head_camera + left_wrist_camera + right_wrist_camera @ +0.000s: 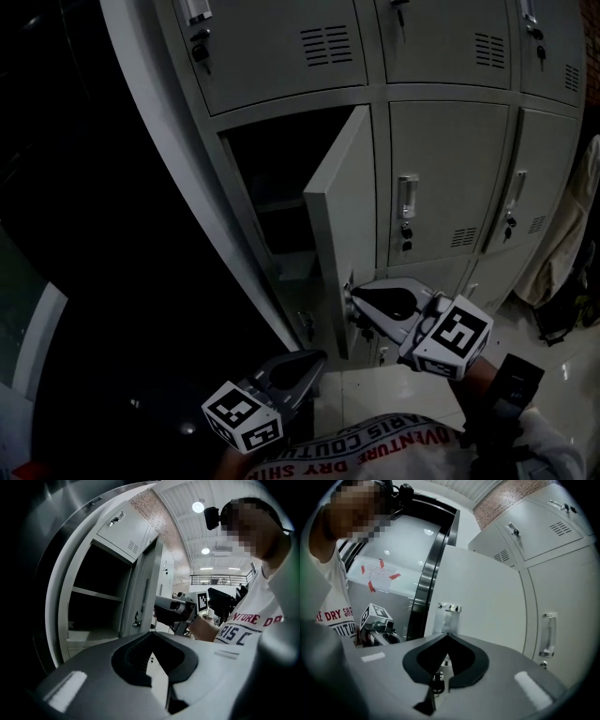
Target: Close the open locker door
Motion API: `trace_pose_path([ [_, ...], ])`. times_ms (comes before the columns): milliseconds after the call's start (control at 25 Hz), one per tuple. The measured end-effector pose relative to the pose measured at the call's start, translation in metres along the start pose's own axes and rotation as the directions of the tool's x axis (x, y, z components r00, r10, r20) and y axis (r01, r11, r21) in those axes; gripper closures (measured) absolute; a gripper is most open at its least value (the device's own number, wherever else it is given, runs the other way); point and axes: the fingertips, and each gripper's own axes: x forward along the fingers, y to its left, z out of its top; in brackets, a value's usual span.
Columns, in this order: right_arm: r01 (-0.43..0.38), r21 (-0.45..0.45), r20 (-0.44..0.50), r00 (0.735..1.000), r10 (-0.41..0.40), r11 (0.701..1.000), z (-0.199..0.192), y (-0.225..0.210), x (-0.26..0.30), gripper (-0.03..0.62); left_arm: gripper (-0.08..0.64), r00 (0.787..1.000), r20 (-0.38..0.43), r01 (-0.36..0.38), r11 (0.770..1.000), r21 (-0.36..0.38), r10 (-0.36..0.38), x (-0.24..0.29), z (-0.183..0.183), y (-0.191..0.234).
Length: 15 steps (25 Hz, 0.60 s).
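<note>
The open locker door (342,225) is grey and stands swung out from its dark compartment (277,197). My right gripper (352,302) is shut, its tips against the door's outer face near the lower edge. In the right gripper view the shut tips (447,633) sit just below the door's clear handle (449,616), and a key lock (437,681) shows through the gap behind them. My left gripper (319,356) hangs lower left, shut and holding nothing. From the left gripper view (152,632) I see the compartment's shelf (93,595) and the door's edge (145,592).
Closed lockers with handles (406,202) fill the wall to the right and above. A dark glass wall (94,234) runs along the left. Cloth and a bag (572,262) hang at the far right over glossy floor tiles (553,352).
</note>
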Motion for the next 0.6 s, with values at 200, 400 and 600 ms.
trace_pose_path([
  [200, -0.056, -0.038, -0.033, 0.998, 0.055, 0.998, -0.010, 0.001, 0.047, 0.598, 0.555, 0.998, 0.009, -0.059, 0.998, -0.009, 0.059, -0.007, -0.001, 0.024],
  [400, -0.079, -0.049, -0.042, 0.996, 0.077, 0.996, -0.014, -0.009, 0.093, 0.598, 0.555, 0.993, 0.016, -0.119, 0.993, -0.024, 0.119, -0.015, -0.001, 0.047],
  [600, -0.083, -0.056, -0.045, 0.996, 0.081, 0.995, -0.018, -0.028, 0.136, 0.598, 0.555, 0.987, 0.024, -0.157, 0.987, -0.028, 0.158, -0.023, -0.002, 0.070],
])
